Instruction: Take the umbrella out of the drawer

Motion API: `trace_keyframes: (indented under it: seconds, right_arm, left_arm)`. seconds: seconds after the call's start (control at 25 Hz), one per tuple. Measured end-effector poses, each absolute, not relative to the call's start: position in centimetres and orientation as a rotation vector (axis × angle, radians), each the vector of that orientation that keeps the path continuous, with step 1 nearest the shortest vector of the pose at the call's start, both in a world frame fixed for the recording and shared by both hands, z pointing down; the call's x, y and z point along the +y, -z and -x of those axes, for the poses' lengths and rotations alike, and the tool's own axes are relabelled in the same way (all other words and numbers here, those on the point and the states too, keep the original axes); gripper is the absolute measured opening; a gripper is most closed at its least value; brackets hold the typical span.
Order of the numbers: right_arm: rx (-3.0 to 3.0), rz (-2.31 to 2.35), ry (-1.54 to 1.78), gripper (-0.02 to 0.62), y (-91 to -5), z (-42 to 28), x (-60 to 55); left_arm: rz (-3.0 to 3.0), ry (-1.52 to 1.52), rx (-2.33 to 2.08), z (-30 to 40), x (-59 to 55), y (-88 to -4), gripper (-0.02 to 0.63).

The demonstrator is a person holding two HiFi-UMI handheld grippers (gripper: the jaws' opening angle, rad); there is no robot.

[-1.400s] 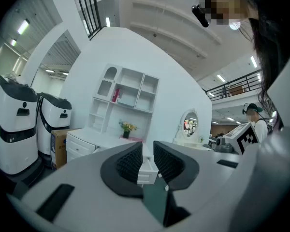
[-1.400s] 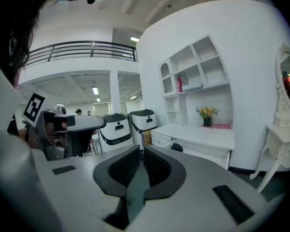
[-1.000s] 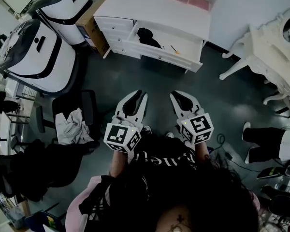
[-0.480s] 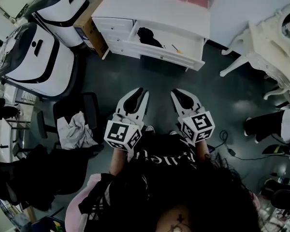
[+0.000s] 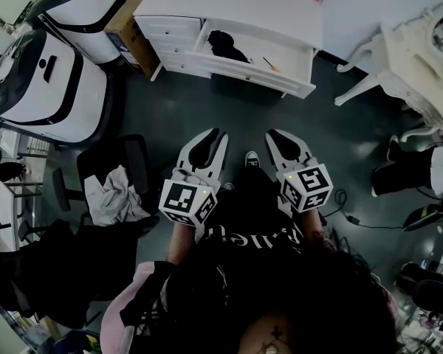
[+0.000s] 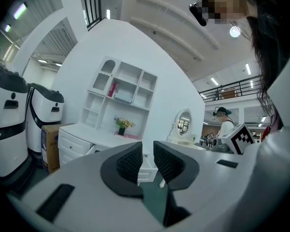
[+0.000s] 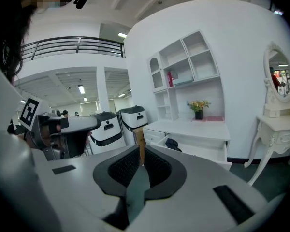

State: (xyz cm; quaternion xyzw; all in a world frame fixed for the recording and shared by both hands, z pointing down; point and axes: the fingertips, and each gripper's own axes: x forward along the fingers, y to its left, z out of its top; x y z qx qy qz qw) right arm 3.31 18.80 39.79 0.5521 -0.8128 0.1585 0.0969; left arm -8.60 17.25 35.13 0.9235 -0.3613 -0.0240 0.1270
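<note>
White and wide, a desk point(image 5: 229, 6) is standing by the wall at the top of the head view, and its drawer point(image 5: 251, 71) is hanging open. The black umbrella point(image 5: 223, 44) is lying inside the drawer, at its left end, all folded up. A small orange thing point(image 5: 269, 64) is lying in the same drawer, a bit to the right of the umbrella and not touching it. The person is holding both tools out in front, over the dark floor point(image 5: 170, 109), well apart from the desk. The left gripper point(image 5: 215, 133) is pointing at the drawer, and its fingers point(image 6: 130, 161) are sitting a little apart with nothing between them. The right gripper point(image 5: 275, 133) is sitting just beside it, and its fingers point(image 7: 154, 166) are pressing together with nothing caught in them. A brown box point(image 5: 125, 24) is leaning against the left side of the desk. Two big white machines point(image 5: 52, 87) with black bands are standing to the left of the box. A black chair point(image 5: 129, 161) with a pale cloth point(image 5: 114, 194) on it is sitting near the left gripper. A white table with a mirror point(image 5: 413, 57) is standing on the right. In the right gripper view, a pot of flowers point(image 7: 198, 108) is resting on top of the desk, under the white shelves point(image 7: 183, 66).
</note>
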Motion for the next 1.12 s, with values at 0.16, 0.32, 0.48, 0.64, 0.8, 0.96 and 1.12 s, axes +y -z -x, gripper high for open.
trace_keyframes:
  seconds: [0.16,0.32,0.48,0.64,0.8,0.96,1.12]
  right_arm:
    - [-2.427,-1.549,-0.489,0.061,-40.7,-2.1,16.9]
    - [-2.450,-1.490,-0.507,0.061,-41.7,-2.2,13.1]
    - [-2.477,-1.434,-0.505,0.060,-42.5,-2.7,7.8]
    - [-2.489,-1.387,-0.500,0.060,-42.7,-4.5,1.8]
    - [-2.488,-1.396,-0.537,0.061,-42.6,-7.7,-4.2]
    - [-2.510,-1.393,-0.585,0.061,-42.8,-10.1,-9.2]
    - [-2.514,-1.375,-0.608,0.060,-43.2,-12.1,-12.6]
  left_arm:
    - [-2.668,0.073,-1.068,8.3,15.3,-35.4,0.083]
    - [-2.621,0.093,-1.122,8.1,12.3,-35.8,0.083]
    - [-2.586,0.131,-1.176,7.8,7.6,-35.9,0.083]
    - [-2.563,0.134,-1.242,6.3,1.3,-36.0,0.083]
    - [-2.564,0.150,-1.260,3.6,-4.0,-35.1,0.083]
    - [-2.557,0.124,-1.272,0.9,-8.1,-35.4,0.083]
    - [-2.556,0.077,-1.290,-0.8,-11.2,-35.8,0.083]
